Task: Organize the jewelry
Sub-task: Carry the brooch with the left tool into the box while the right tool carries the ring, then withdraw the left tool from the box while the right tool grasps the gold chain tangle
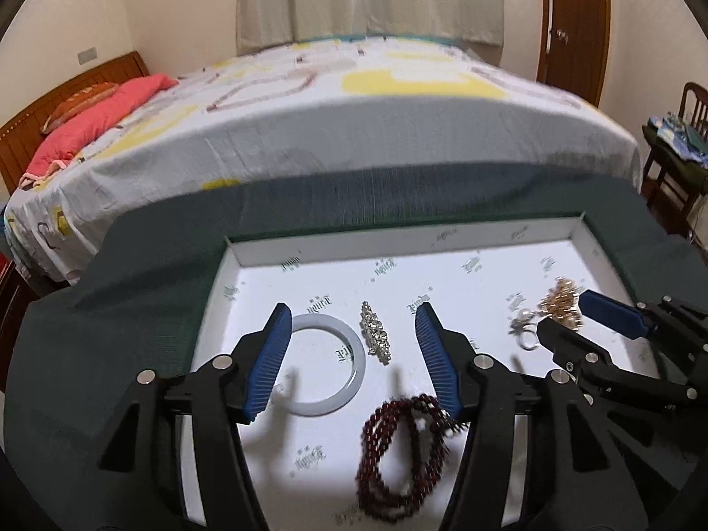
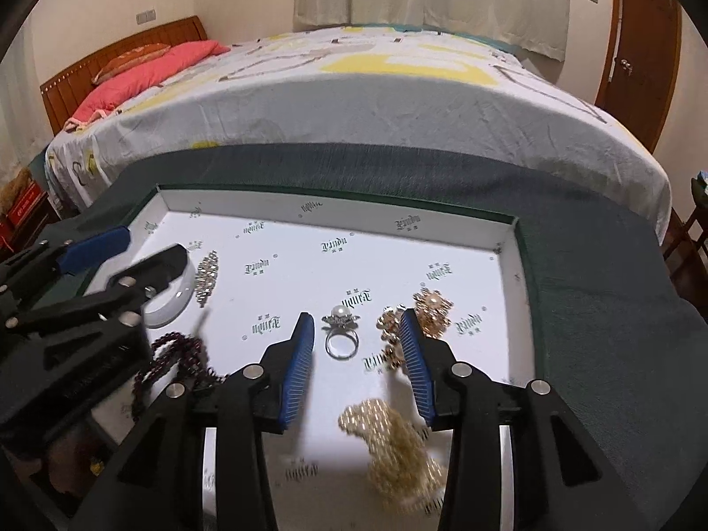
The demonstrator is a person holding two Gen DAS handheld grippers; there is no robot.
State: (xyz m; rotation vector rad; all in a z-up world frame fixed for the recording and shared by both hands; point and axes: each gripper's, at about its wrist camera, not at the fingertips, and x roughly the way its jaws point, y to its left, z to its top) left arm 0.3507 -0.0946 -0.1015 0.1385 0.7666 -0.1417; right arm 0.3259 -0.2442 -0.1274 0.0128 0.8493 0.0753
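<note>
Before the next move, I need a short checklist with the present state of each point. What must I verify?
1. Left gripper open, nothing between pads: ok.
2. Right gripper open, gripping nothing: ok.
3. Dark red bead strand lies inside the tray: ok.
4. Pearl ring free, clear of the gold earrings: ok.
5. White bangle apart from the rhinestone brooch: ok.
6. Gold bead chain untangled: cannot tell, blurred.

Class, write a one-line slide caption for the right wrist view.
Open right gripper over a pearl ring in the white tray.
</note>
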